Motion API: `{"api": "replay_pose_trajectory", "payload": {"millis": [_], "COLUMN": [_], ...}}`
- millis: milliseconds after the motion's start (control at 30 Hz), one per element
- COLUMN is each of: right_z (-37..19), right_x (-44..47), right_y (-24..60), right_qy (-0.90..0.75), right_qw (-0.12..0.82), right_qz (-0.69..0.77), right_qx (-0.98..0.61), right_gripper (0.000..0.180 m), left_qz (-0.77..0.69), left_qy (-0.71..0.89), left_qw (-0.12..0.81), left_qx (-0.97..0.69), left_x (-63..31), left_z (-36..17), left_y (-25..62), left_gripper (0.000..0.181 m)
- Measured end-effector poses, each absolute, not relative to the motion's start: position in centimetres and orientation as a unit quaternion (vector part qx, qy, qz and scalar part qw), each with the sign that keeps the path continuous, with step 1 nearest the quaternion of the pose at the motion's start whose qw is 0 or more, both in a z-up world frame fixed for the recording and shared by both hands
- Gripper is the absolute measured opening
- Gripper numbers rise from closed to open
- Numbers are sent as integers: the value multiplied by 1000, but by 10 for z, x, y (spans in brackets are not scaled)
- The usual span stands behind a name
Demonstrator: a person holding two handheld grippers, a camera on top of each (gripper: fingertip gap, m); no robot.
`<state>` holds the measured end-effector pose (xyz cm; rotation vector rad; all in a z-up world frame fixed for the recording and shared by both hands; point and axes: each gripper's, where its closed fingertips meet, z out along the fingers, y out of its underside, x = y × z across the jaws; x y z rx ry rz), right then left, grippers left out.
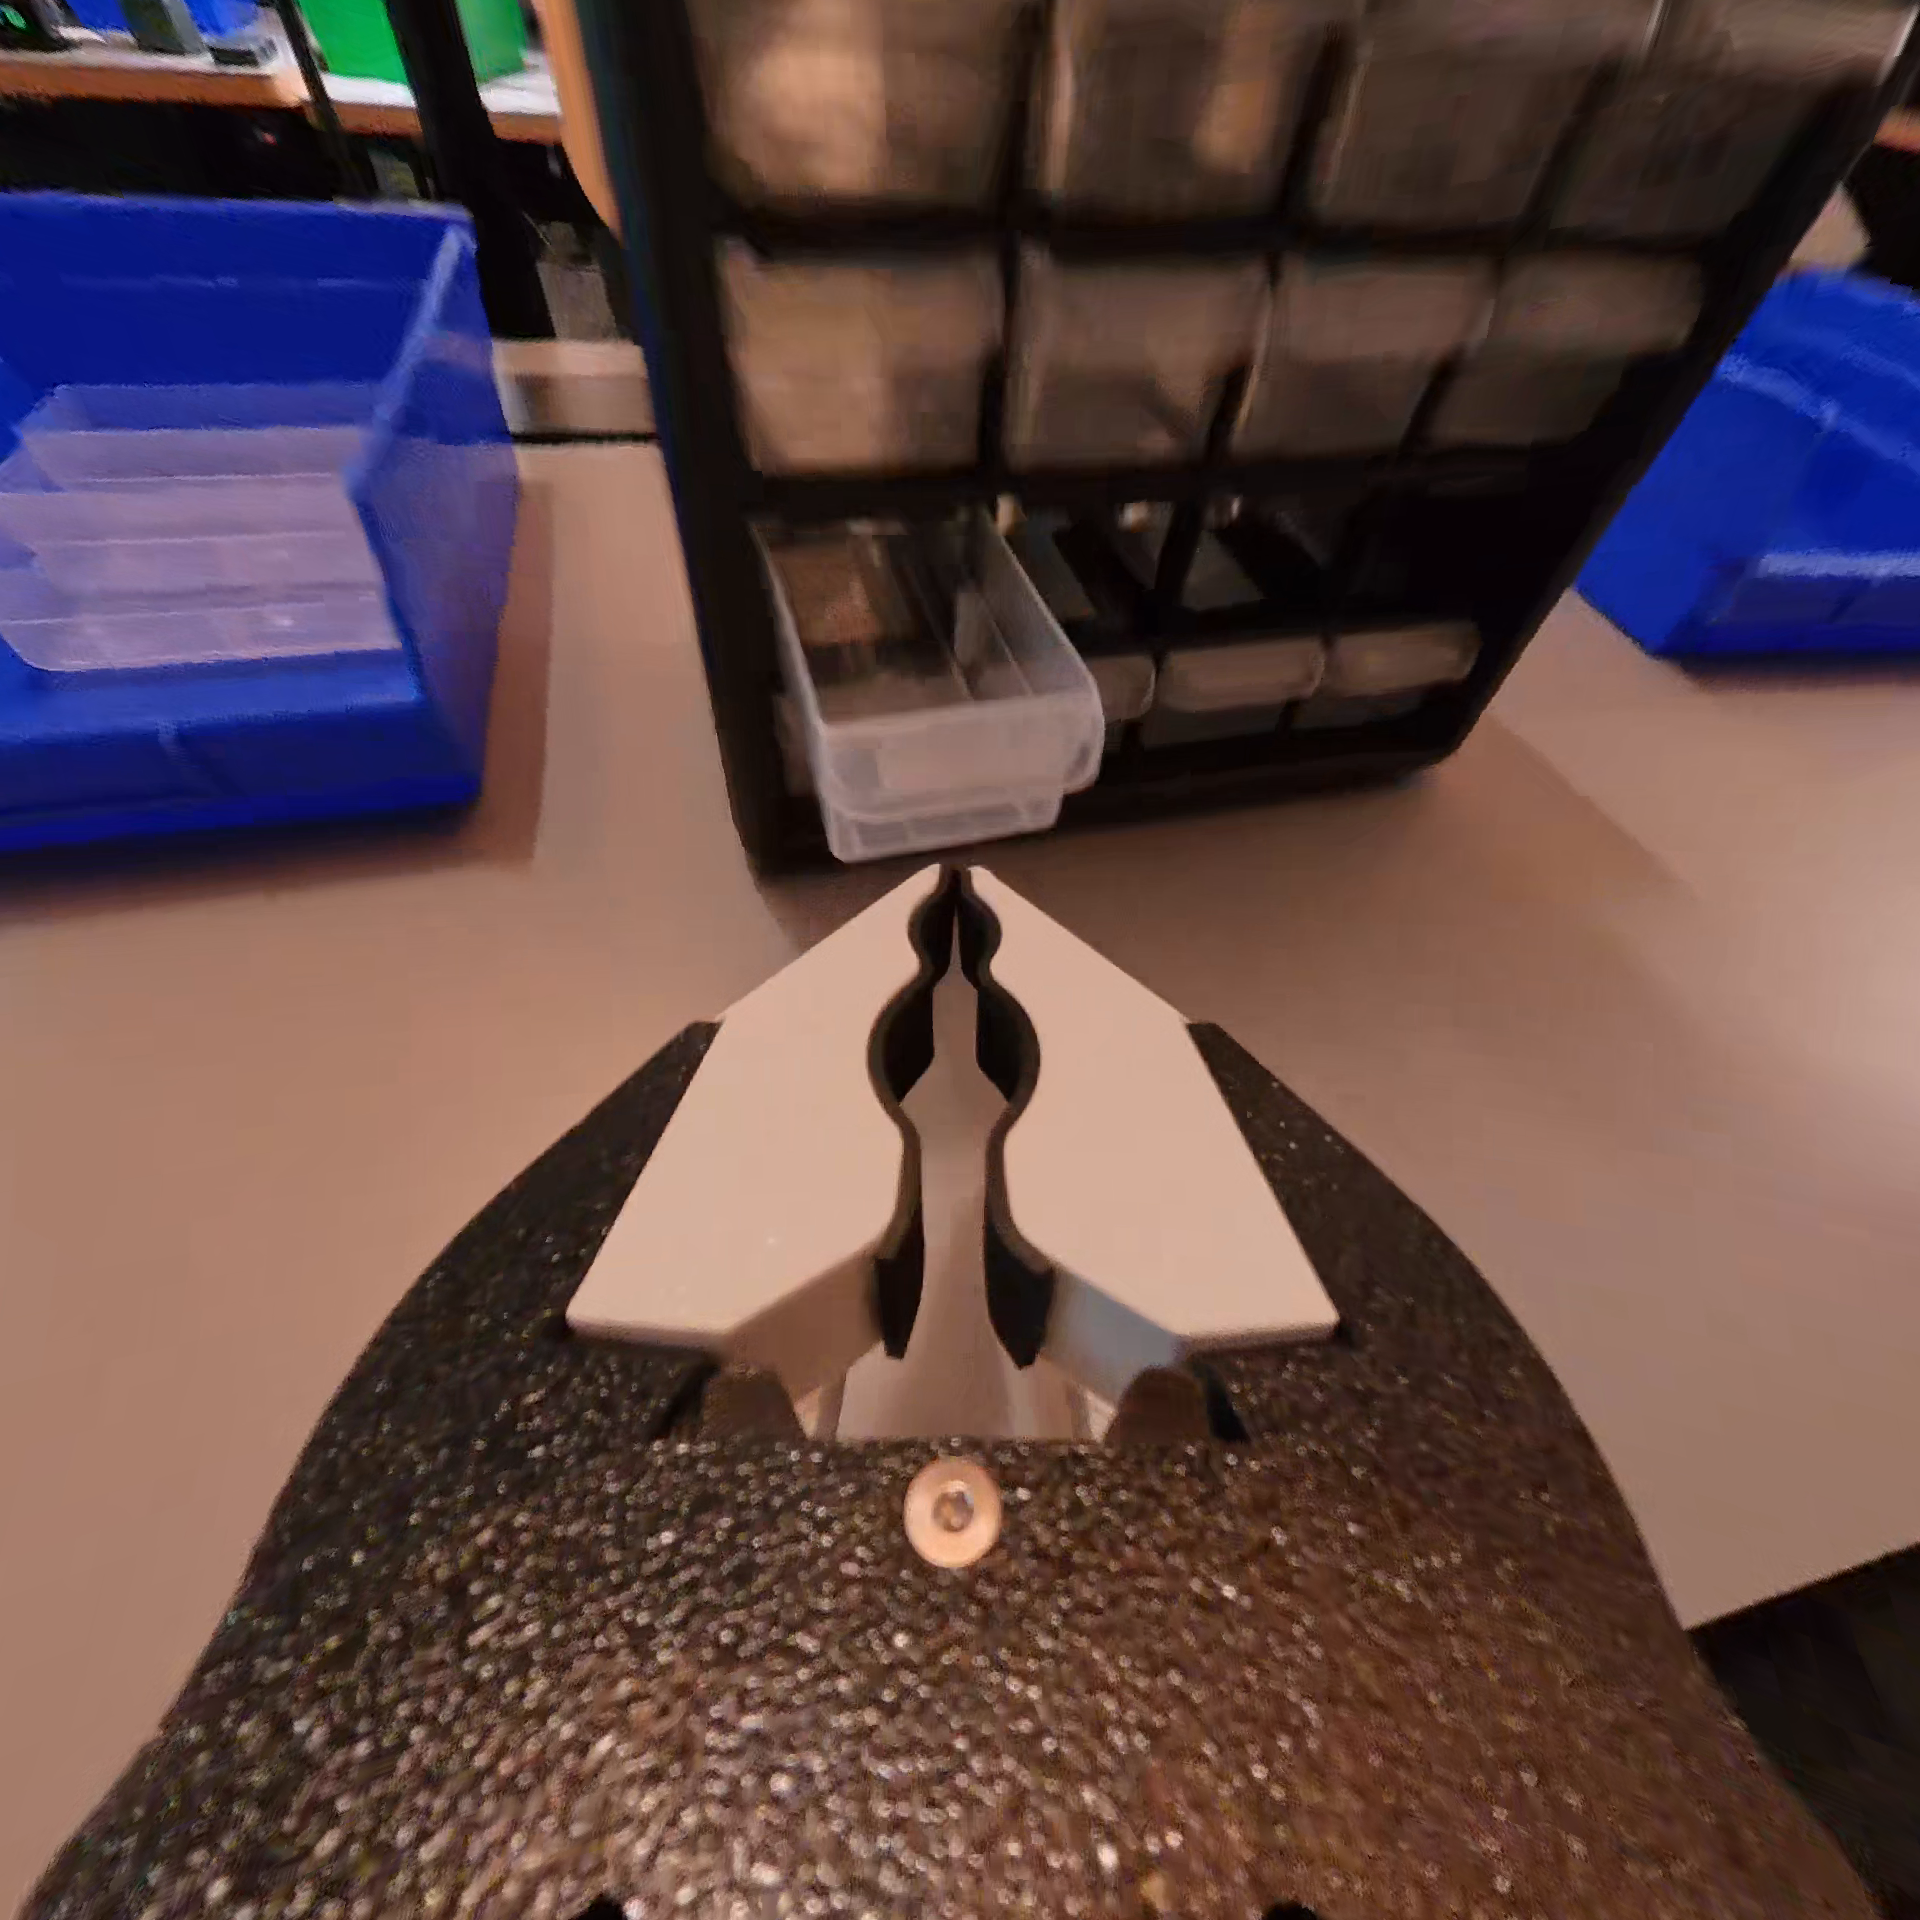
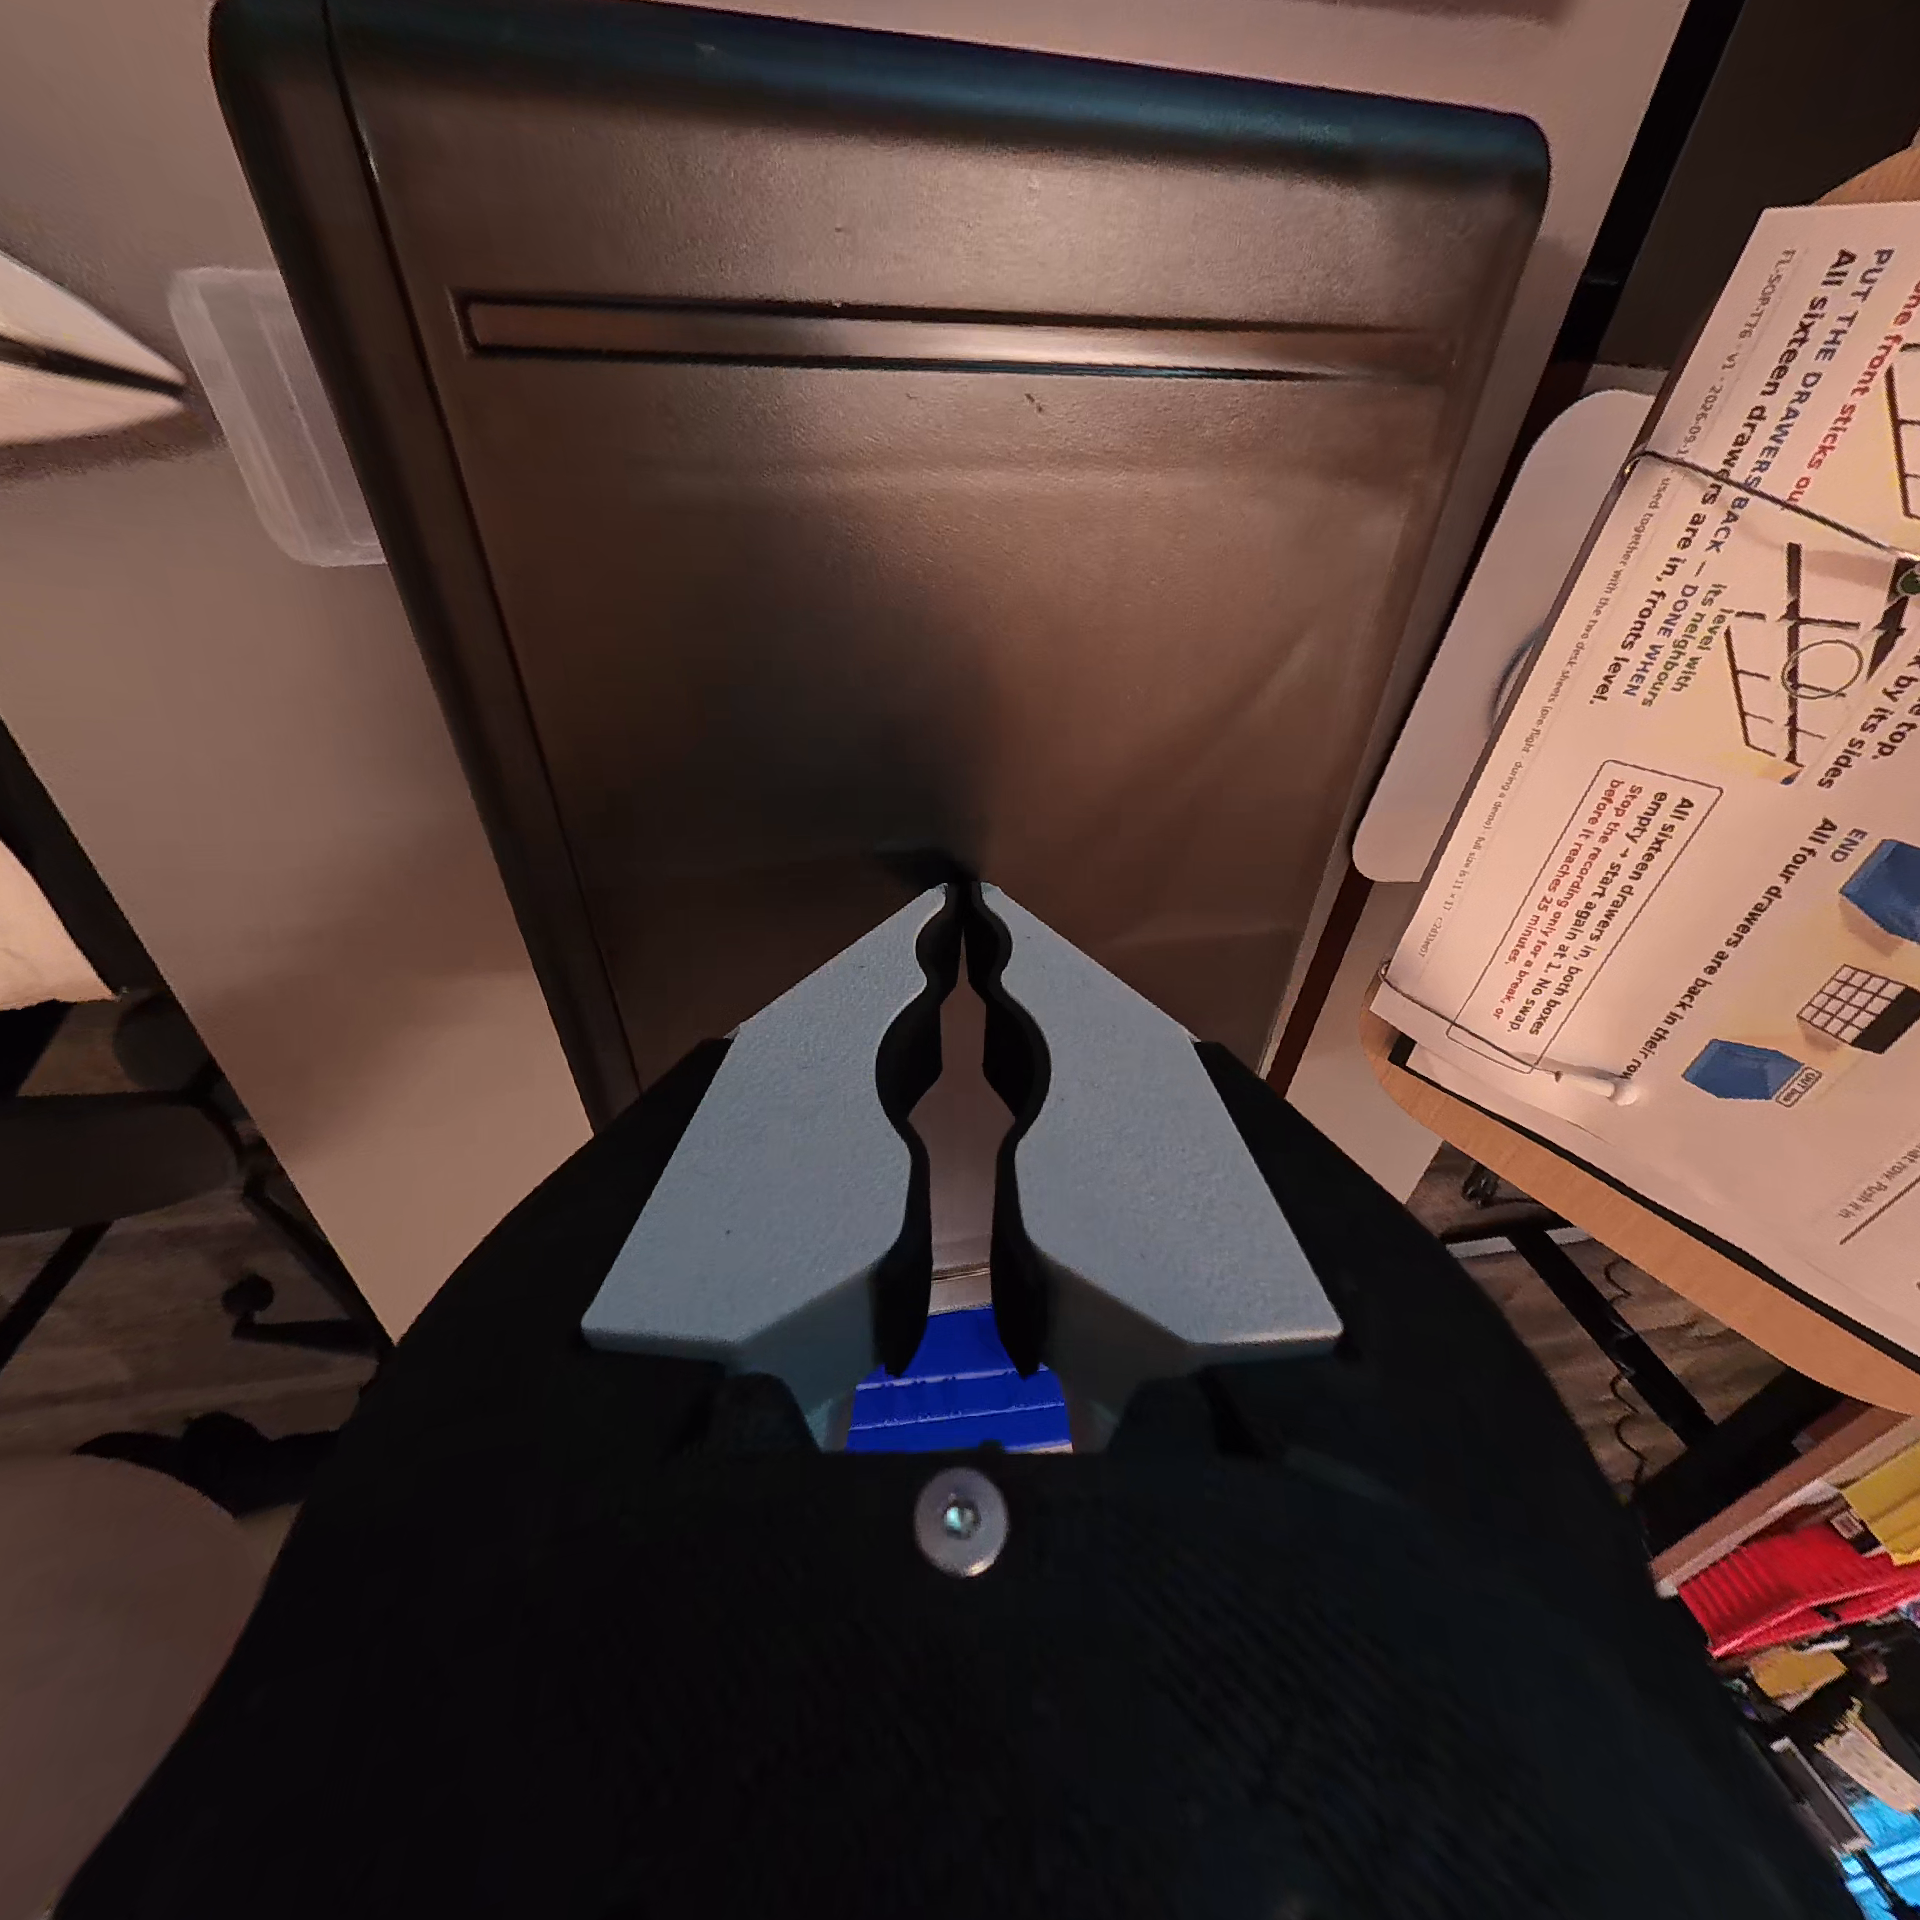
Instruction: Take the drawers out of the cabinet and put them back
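Note:
The black cabinet (image 1: 1164, 499) stands tilted in the left wrist view, with rows of clear drawers. One clear drawer (image 1: 935, 665) in the third row, far left, is pulled partly out, and the drawer below it (image 1: 940, 821) also sticks out a little. Slots to its right (image 1: 1195, 561) look empty. My left gripper (image 1: 956, 878) is shut and empty, its tips just in front of the lower drawer's front. My right gripper (image 2: 958, 894) is shut, with its tips against a plain dark outer panel of the cabinet (image 2: 935, 520). A clear drawer (image 2: 270, 416) juts out at the panel's left.
A blue bin (image 1: 312, 748) at the left holds several clear drawers. Another blue bin (image 1: 1766, 499) stands at the right of the cabinet. A printed instruction sheet (image 2: 1662, 727) lies on a wooden board at the right. The beige table (image 1: 364, 1039) stretches in front.

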<state>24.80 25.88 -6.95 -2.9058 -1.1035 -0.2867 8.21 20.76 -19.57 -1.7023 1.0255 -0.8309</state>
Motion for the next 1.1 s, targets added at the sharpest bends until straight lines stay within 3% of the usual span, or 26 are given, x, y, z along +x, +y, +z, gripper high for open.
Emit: {"api": "replay_pose_trajectory", "payload": {"millis": [33,267,667,900,1000,1100], "right_z": [-70,-70,-70,-70,-70,-70], "right_x": [248,248,249,249,249,249], "right_y": [259,259,259,259,259,259], "right_qy": [-352,-356,-355,-355,-353,-348], "right_qw": [10,-16,-51,-54,-46,-41], "right_qz": [-90,-119,-153,-149,-129,-109], "right_qx": [-932,-927,-921,-922,-926,-930], "right_gripper": [0,0,0,0,0,0], "left_qz": [-327,-276,-297,-342,-369,-359], "left_qy": [428,400,408,380,309,274], "left_qw": [468,548,519,480,482,447], "left_qx": [-700,-681,-690,-713,-732,-772], "left_x": [87,113,163,138,106,92], "left_z": [-207,-202,-204,-202,-168,-148], "left_y": [205,229,265,254,280,330], "left_gripper": [0,0,0,0,6,22]}}
